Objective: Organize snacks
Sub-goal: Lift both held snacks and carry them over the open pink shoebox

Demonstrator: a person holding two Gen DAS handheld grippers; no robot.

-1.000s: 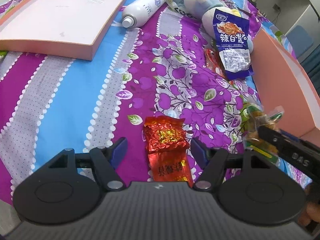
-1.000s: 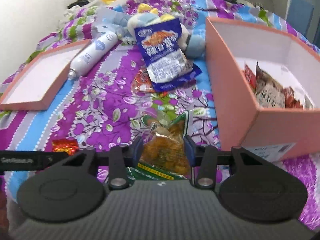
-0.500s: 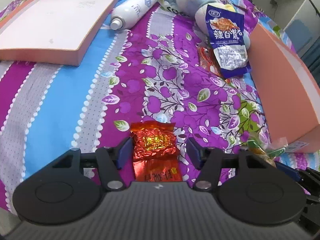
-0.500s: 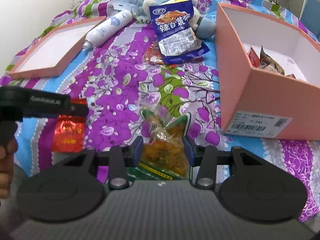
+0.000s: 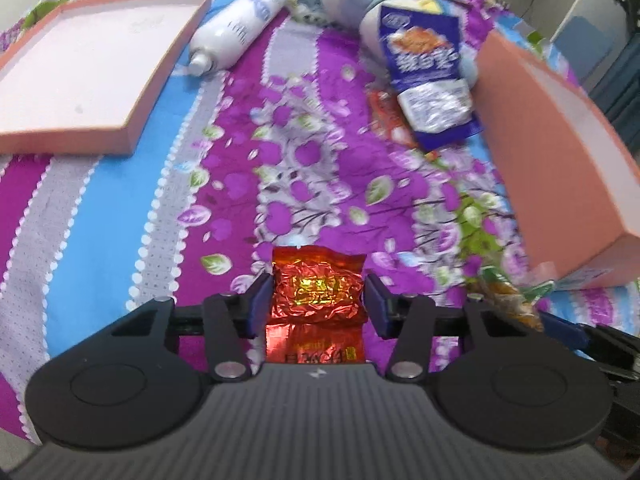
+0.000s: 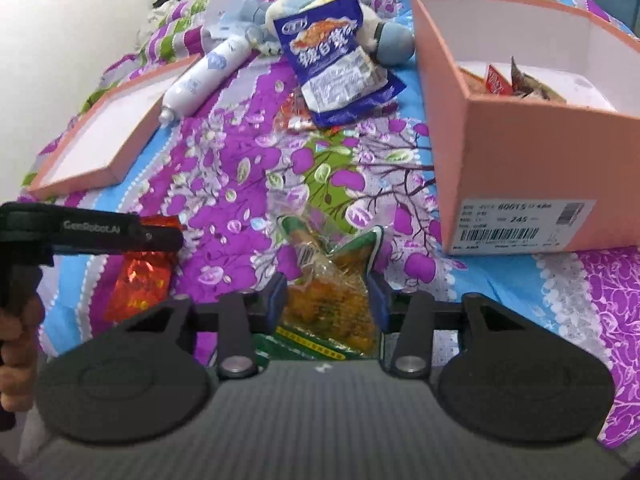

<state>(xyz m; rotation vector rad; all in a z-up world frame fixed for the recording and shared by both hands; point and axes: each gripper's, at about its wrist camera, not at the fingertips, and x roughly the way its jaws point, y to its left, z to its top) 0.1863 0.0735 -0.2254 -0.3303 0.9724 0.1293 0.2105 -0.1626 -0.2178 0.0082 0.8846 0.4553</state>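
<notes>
left gripper [image 5: 318, 300]: jaws have just been closing in, and now both blue pads sit right against the sides of the crinkly red foil snack packet [image 5: 318, 294], so it's pinching that one. Packet looks like it's on the bedspread, can't really tell if it's lifted at all.

right gripper [image 6: 328, 300]: clamped on the clear plastic bag of orange snack with green edging [image 6: 330, 296], pads pressing both sides. The jaws have just closed a little further. Top of the bag sticks out past the fingertips.

the two grippers: side by side, near each other. From the right wrist view the left gripper shows at the left edge over the red packet, with a hand [image 6: 16, 356] wrapped on its handle.

bedspread [image 5: 304, 168]: purple floral cloth with blue and grey stripes, everything sits on it.

pink cardboard box [image 6: 516, 140]: open, just right of the held bag, barcode label on the front wall, a few snack packets already inside.

blue and white snack pouch [image 6: 336, 68]: further back, leaning on a plush toy [image 6: 384, 32], with a small red packet [image 6: 294, 116] half under it.

white spray bottle [image 5: 236, 36]: lying on its side, next to the pink box lid [image 5: 80, 76] at far left.
</notes>
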